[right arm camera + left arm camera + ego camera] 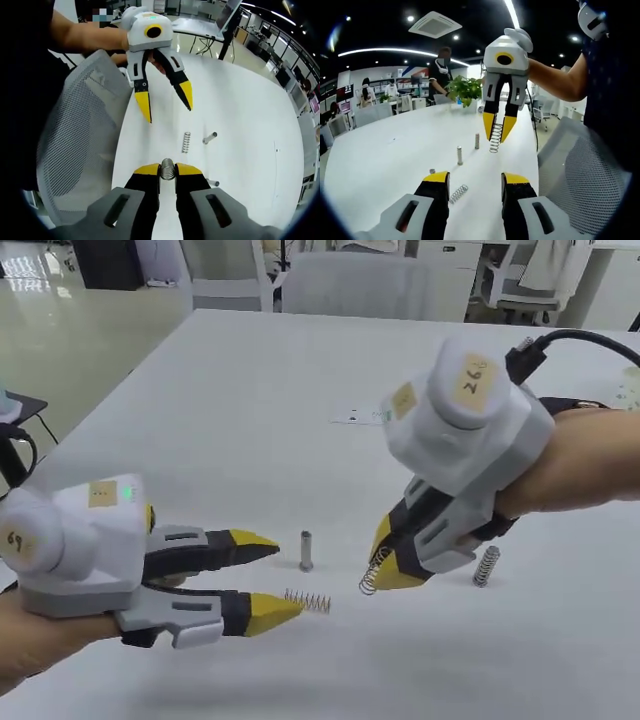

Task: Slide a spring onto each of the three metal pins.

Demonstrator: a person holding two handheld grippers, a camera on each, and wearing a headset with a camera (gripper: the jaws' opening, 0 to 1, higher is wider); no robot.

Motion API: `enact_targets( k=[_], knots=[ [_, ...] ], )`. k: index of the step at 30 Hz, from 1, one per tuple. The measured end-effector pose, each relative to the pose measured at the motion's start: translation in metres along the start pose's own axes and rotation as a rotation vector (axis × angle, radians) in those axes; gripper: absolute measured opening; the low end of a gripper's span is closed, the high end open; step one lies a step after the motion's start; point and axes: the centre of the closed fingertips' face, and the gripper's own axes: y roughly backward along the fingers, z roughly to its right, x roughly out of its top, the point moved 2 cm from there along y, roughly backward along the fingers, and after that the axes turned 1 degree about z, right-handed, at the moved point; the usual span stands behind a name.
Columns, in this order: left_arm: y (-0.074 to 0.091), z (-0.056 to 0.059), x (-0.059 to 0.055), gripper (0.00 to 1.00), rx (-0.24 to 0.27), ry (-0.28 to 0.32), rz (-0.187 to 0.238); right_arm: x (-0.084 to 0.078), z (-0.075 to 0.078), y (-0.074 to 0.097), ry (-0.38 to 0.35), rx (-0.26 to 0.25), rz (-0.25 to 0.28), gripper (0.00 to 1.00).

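A short metal pin [306,550] stands upright on the white table [250,420]. My right gripper [390,565] hovers just right of it, shut on a spring [373,572] that hangs tilted from its yellow tips; the same spring [168,169] sits pinched between its jaws. Left of the pin, my left gripper [268,575] is open and holds nothing. A loose spring [308,601] lies by its nearer tip. Another spring [486,566] stands on the table behind the right gripper. A second pin [212,183] shows beside the right jaw.
A grey mesh chair [580,175] is at the table's near edge. Chairs [350,285] stand at the far edge. A small paper label [355,418] lies mid-table. People and desks fill the office behind.
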Motion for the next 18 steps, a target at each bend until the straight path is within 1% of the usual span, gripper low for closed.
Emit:
enact_targets(
  k=[5,11,18],
  knots=[
    [0.008,-0.005,-0.004,0.4,0.034,0.016,0.007,-0.004,0.002,0.001,-0.004,-0.003,-0.007,0.09],
    [0.016,-0.009,-0.011,0.45,0.07,0.03,-0.001,-0.009,0.005,0.004,-0.011,-0.01,-0.017,0.09],
    [0.027,-0.013,-0.021,0.48,0.111,0.058,-0.005,-0.021,0.012,0.011,-0.031,-0.029,-0.034,0.09]
  ],
)
